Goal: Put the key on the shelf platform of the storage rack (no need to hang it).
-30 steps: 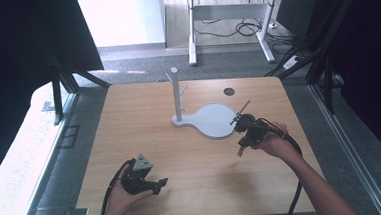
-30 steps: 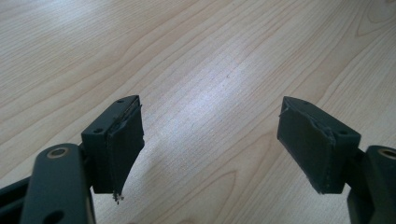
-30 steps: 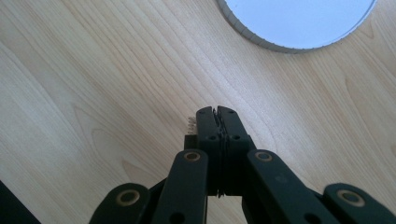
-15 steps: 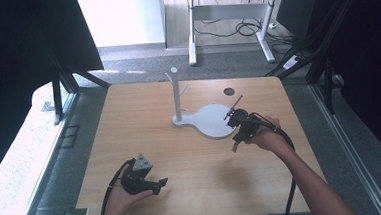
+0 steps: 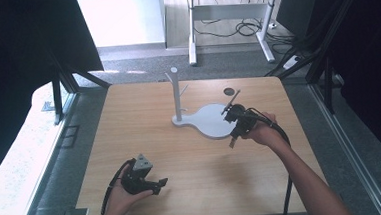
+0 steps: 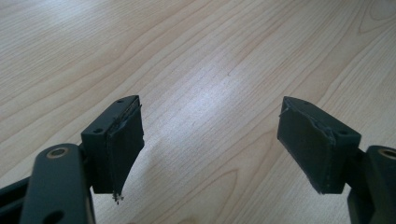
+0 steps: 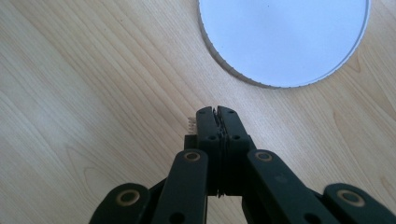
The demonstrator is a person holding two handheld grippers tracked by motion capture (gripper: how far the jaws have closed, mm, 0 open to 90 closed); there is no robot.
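The white stand [image 5: 210, 120] sits a little right of the table's [image 5: 145, 140] centre, its round base [image 7: 284, 39] at about one o'clock from the right gripper [image 7: 217, 113], near but apart. That gripper's jaws are pressed together, empty. The left gripper [image 6: 210, 149], at the table's seven o'clock, has its jaws wide apart over bare wood. No writing is legible.

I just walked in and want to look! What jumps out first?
A white stand with a tall post sits mid-table on the wooden table. The right claw is shut, just beside the stand's round base. The left claw gapes open over bare wood, near the front edge.
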